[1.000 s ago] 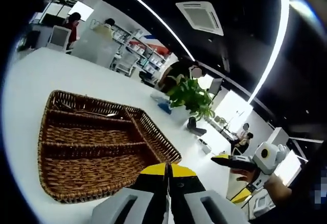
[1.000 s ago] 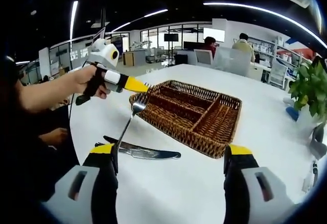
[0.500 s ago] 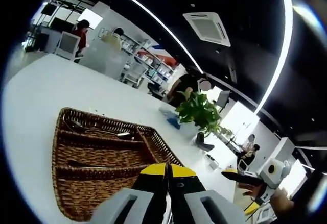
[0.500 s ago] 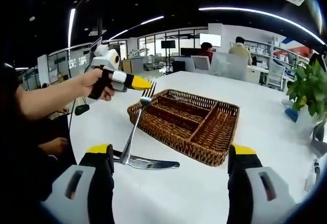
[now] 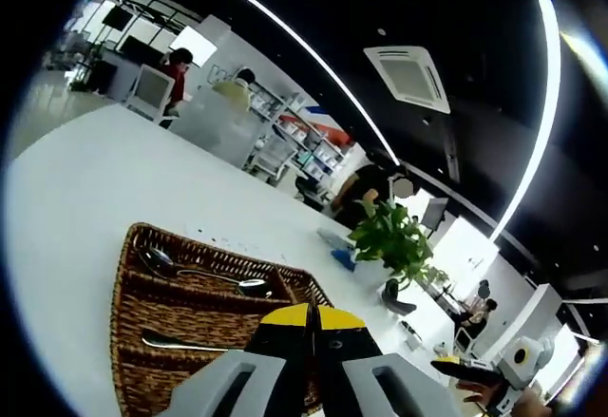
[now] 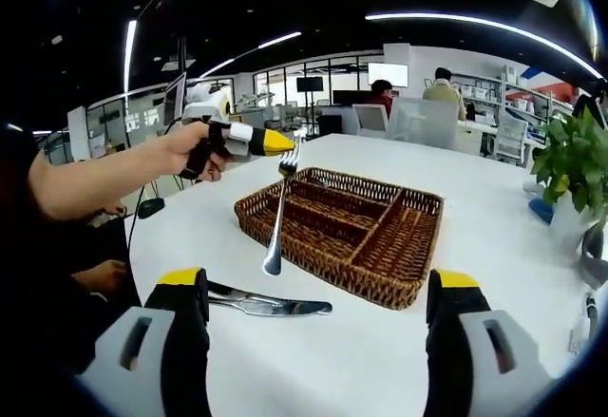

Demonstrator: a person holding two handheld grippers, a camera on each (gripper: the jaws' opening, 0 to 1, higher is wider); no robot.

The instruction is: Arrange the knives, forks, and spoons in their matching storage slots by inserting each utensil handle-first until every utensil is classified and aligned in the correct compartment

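**A:** Where is the fork?

**B:** In the right gripper view, the left gripper (image 6: 285, 142) enters at 10 o'clock in a person's hand (image 6: 195, 149), its yellow-tipped jaws closed on the tines of a fork (image 6: 278, 213). The fork hangs handle-down in the air in front of the near left corner of the wicker tray (image 6: 385, 289), above the white table (image 6: 313, 360).

**A:** And the right gripper?

**B:** Its 2 jaws rise at 7 and 5 o'clock, spread wide with nothing between them (image 6: 316, 289). In the left gripper view it shows at 4 o'clock (image 5: 475, 371), well apart from the tray.

**A:** What else is on the table?

**B:** A knife (image 6: 266, 303) lies flat at 7 o'clock, just in front of the tray, not touching it. A potted plant (image 6: 575, 165) stands at 3 o'clock.

**A:** Anything in the tray yet?

**B:** In the left gripper view, where the jaws (image 5: 311, 327) sit pressed together, the tray (image 5: 128, 274) holds a spoon (image 5: 199, 270) in its far slot and a second utensil (image 5: 180, 343) in the next slot; I cannot tell what kind. The plant (image 5: 394, 241) stands beyond at 2 o'clock.
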